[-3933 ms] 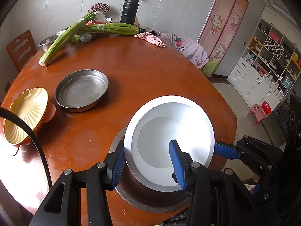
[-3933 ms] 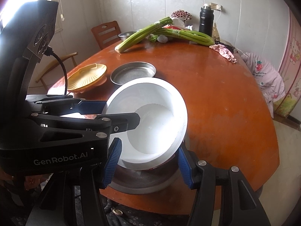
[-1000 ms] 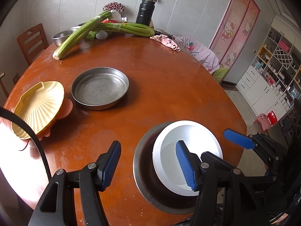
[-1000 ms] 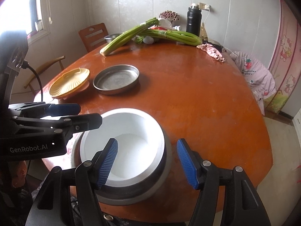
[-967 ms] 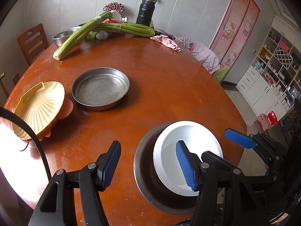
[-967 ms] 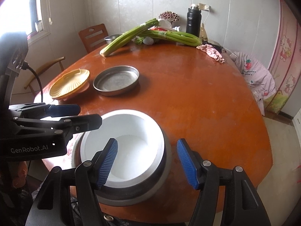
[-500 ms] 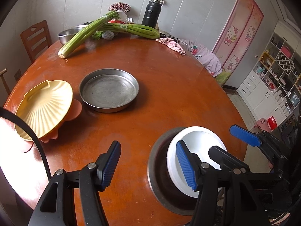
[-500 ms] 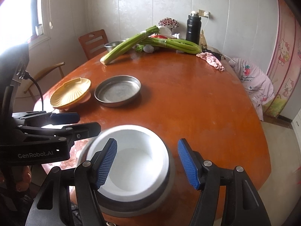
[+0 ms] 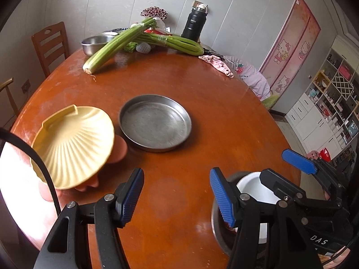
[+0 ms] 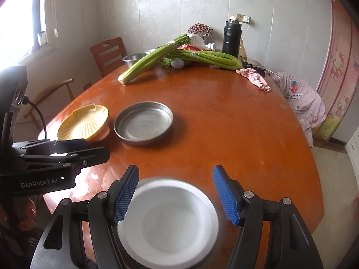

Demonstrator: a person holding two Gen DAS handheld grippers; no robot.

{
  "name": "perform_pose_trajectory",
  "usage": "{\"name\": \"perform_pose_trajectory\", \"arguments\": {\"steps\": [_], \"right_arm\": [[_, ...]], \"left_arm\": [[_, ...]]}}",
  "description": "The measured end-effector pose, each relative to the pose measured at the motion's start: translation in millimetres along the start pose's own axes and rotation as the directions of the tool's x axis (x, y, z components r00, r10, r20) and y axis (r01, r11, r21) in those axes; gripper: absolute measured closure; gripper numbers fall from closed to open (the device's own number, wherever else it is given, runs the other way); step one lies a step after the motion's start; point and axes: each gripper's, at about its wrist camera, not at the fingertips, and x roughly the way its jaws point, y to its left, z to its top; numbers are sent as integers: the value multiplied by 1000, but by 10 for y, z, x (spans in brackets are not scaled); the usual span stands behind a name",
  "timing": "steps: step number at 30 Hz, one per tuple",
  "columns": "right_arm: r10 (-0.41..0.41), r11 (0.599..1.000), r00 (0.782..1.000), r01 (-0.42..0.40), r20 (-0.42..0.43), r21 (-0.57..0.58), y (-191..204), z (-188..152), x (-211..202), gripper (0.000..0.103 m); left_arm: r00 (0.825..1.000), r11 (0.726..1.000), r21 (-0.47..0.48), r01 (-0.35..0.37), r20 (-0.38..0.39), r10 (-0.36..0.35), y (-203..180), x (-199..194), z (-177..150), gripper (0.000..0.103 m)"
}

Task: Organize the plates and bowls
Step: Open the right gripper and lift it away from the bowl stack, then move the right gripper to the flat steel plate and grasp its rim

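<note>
Both grippers' jaws stand wide, holding nothing: left gripper [image 9: 176, 194] over bare round wooden desk [image 9: 224, 123], right gripper [image 10: 176, 194] above white round bowl [image 10: 167, 223] at lower centre.

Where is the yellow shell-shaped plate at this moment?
In the left wrist view, the yellow plate is at the left edge of the table, resting on an orange dish, just left of the empty metal pan.

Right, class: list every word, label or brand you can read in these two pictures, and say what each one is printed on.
"GenRobot.AI": on the body of the left hand-held gripper.
"DAS": on the body of the right hand-held gripper.
"...wberries ...pears!": partly readable, on the pink cloth with a strawberry.
White label on the black flask: too small to read.
Hello Kitty pictures on the pink door: no words.
</note>
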Motion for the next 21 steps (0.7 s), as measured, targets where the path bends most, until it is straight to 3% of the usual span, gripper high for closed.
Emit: {"name": "perform_pose_trajectory", "arguments": {"steps": [21], "right_arm": [[2, 1000, 1000, -2, 14, -10, 337, 631, 238, 30]], "left_arm": [[999, 997, 60, -43, 34, 41, 427, -124, 620, 42]]}}
